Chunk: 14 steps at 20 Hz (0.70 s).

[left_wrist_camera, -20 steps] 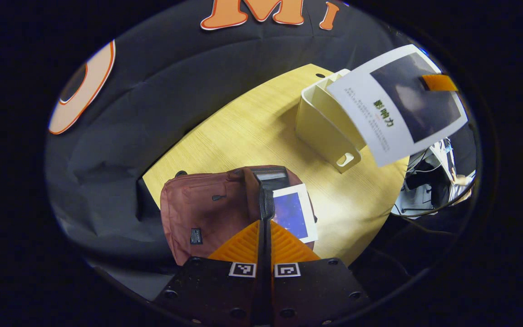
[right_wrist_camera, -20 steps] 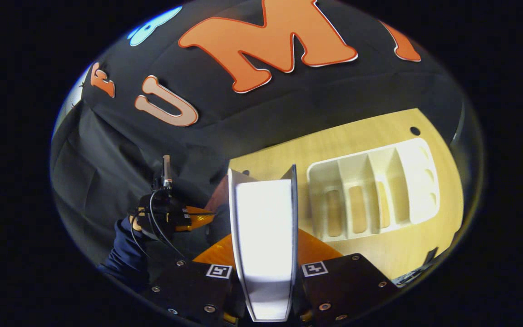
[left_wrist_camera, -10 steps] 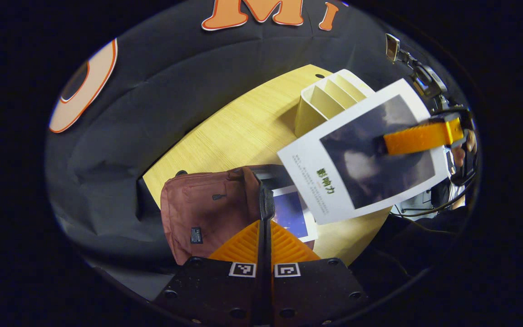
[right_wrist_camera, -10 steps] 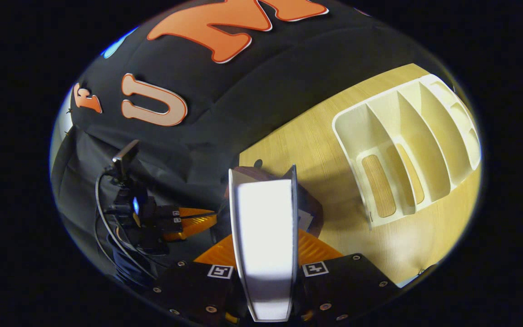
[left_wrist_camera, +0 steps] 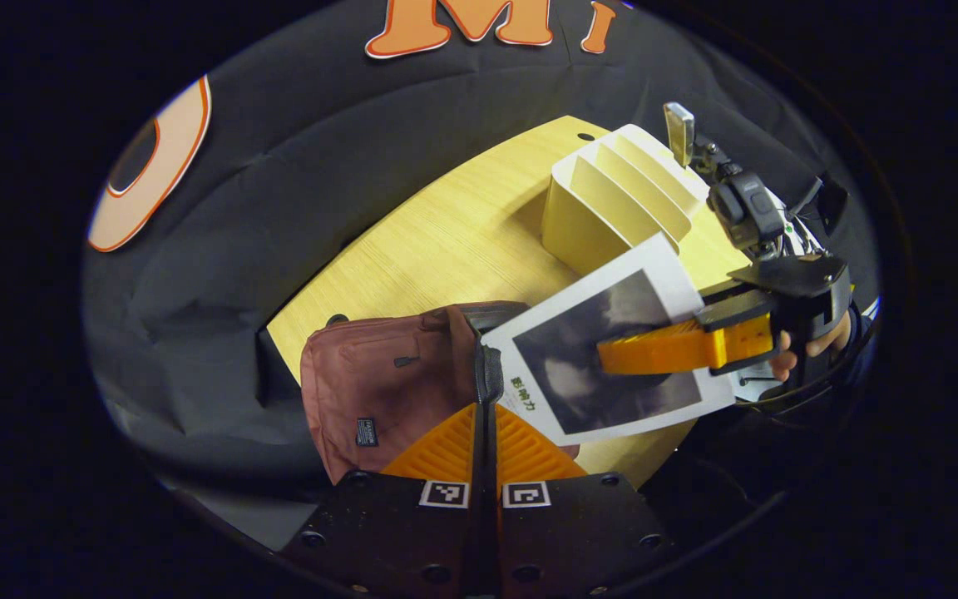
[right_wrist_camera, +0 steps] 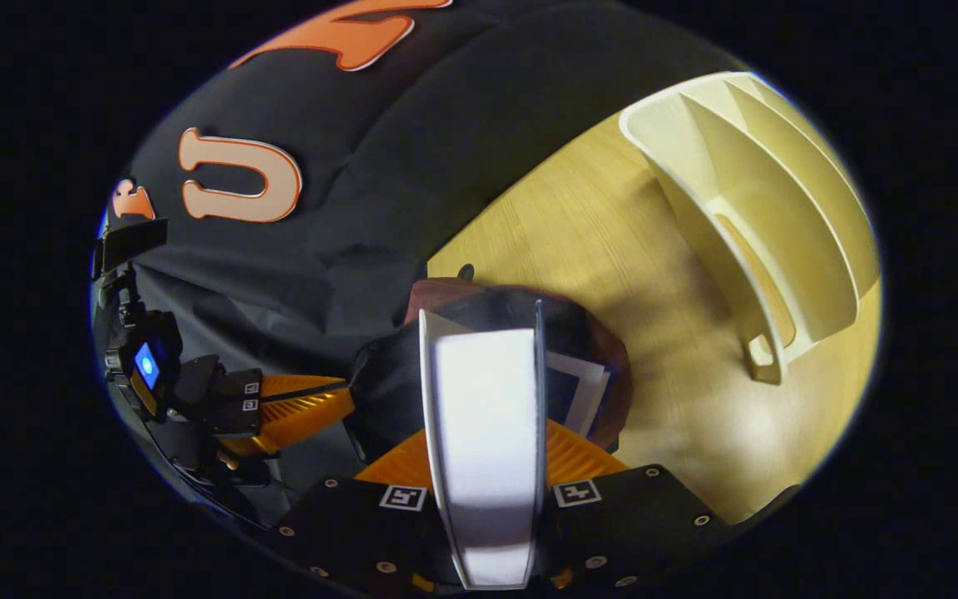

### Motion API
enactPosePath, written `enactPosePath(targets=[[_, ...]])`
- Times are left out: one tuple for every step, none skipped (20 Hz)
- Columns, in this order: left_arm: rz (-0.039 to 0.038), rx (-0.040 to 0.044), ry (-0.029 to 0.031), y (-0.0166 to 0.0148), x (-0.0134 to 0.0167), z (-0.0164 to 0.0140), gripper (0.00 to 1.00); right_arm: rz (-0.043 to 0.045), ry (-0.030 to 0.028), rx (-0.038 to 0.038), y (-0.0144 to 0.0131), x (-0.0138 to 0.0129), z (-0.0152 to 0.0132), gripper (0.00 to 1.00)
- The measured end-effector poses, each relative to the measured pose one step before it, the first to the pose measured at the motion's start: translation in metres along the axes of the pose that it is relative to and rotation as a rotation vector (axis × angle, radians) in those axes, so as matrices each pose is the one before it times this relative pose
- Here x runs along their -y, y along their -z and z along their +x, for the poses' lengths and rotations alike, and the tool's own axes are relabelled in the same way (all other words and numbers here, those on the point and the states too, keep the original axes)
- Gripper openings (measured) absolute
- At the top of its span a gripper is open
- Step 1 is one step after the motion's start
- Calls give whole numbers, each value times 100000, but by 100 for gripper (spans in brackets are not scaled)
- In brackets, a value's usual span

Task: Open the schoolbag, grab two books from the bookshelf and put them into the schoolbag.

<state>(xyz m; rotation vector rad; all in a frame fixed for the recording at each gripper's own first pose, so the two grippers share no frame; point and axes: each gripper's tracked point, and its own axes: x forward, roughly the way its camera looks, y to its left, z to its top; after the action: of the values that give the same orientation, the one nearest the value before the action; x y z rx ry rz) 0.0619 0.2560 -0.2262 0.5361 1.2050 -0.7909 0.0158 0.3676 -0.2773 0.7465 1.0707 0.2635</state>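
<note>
A white book [right_wrist_camera: 486, 449] is pinched by the right gripper [right_wrist_camera: 486, 416] over the open schoolbag [left_wrist_camera: 383, 374]; the schoolbag's strap [left_wrist_camera: 487, 374] is pinched in the left gripper [left_wrist_camera: 485, 416] jaws

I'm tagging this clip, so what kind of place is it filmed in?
Probably a staged recording booth, not a home: black cloth wall, one wooden table with a cream bookshelf and red schoolbag, and camera-carrying grippers, the right gripper holding a book.

Wooden table [left_wrist_camera: 454, 241] — schoolbag [left_wrist_camera: 379, 383] and bookshelf [left_wrist_camera: 612, 200] on it.
</note>
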Motion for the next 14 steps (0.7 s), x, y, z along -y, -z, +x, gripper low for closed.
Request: enactPosePath(targets=[[-207,107,730,-30,145,-149,1,1817,-1242,-699,105,99,570,41],[626,453,-196,-94,26,-123,1,3198,-848,1234,-22,-79,270,41],[1067,7,-164,17,5,275,1,2091,-820,1221,50,156,498,41],[-54,-468,297,-13,196,58,1,2538,-584,91,245,8,258,41],[294,-263,415,-5,236,-84,1,2558,-579,660,5,16,44,41],[34,-28,-547,-16,4,94,1,2754,-408,162,40,113,33,41],[710,-225,68,48,-20,-10,1,1558,-761,-365,220,185,-51,41],[589,112,-46,-274,138,73,1,1876,-412,-152,100,208,-119,41],[1150,524,230,-253,236,-173,1,893,-678,754,-97,7,120,41],[798,390,20,-276,187,5,1,1008,-372,1294,-86,193,-124,41],[611,755,765,1,471,-64,1,604,-484,1242,92,-50,26,41],[619,210,1253,-97,501,31,1,525,-348,-144,202,46,-72,41],[801,343,836,-129,522,0,1,40,-414,-388,-2,-65,-156,41],[981,183,463,-211,303,144,1,619,-321,421,-55,-31,30,41]])
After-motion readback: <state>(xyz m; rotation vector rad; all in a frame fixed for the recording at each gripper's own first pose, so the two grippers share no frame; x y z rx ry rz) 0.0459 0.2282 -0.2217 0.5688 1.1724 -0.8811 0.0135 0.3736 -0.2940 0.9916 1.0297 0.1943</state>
